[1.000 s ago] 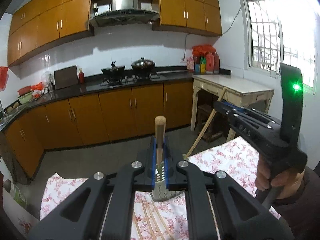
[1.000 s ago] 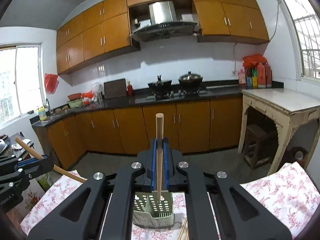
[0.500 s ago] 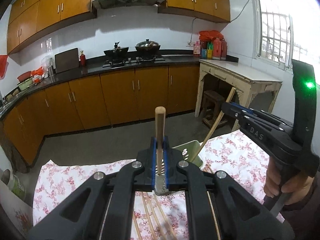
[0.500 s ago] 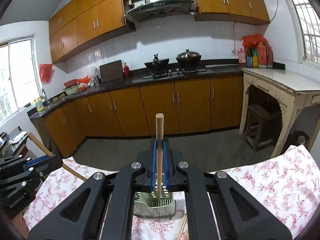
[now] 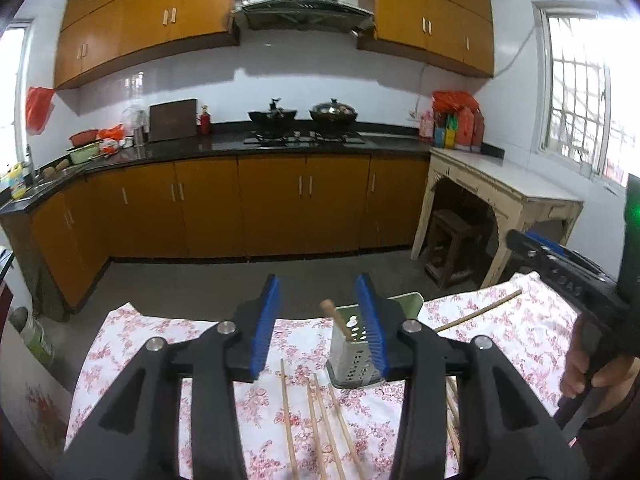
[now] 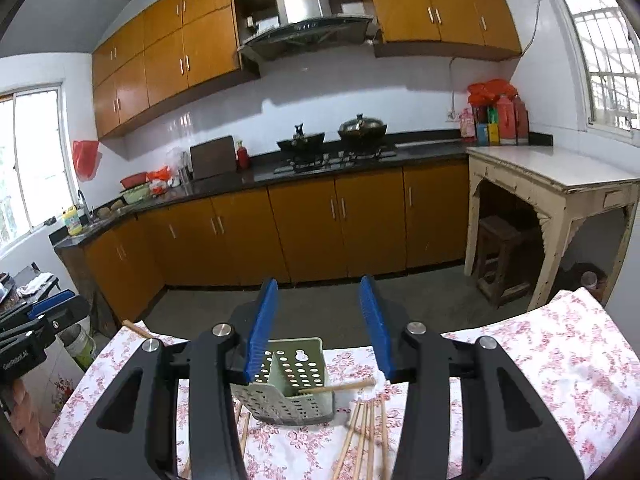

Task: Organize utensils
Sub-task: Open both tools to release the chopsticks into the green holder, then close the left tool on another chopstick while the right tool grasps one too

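A pale green perforated utensil holder [image 5: 354, 354] [image 6: 294, 384] stands on the floral tablecloth [image 5: 532, 332] [image 6: 560, 364]. One wooden chopstick [image 5: 338, 320] leans inside it; in the right wrist view a chopstick [image 6: 340, 387] sticks out of it to the right. My left gripper [image 5: 318, 320] is open and empty, just above and in front of the holder. My right gripper [image 6: 320, 326] is open and empty above the holder. Several loose chopsticks [image 5: 320, 420] [image 6: 366, 432] lie on the cloth near me. Another chopstick [image 5: 478, 311] lies to the right.
The other hand-held gripper [image 5: 568, 280] shows at the right of the left wrist view, and the left one [image 6: 32, 328] at the left edge of the right wrist view. Beyond the table are kitchen cabinets [image 5: 272, 204] and a worn white side table [image 6: 552, 184].
Both grippers held a chopstick upright over the holder; both have opened and let go. The chopsticks now sit in or by the holder, and both views have tilted down.
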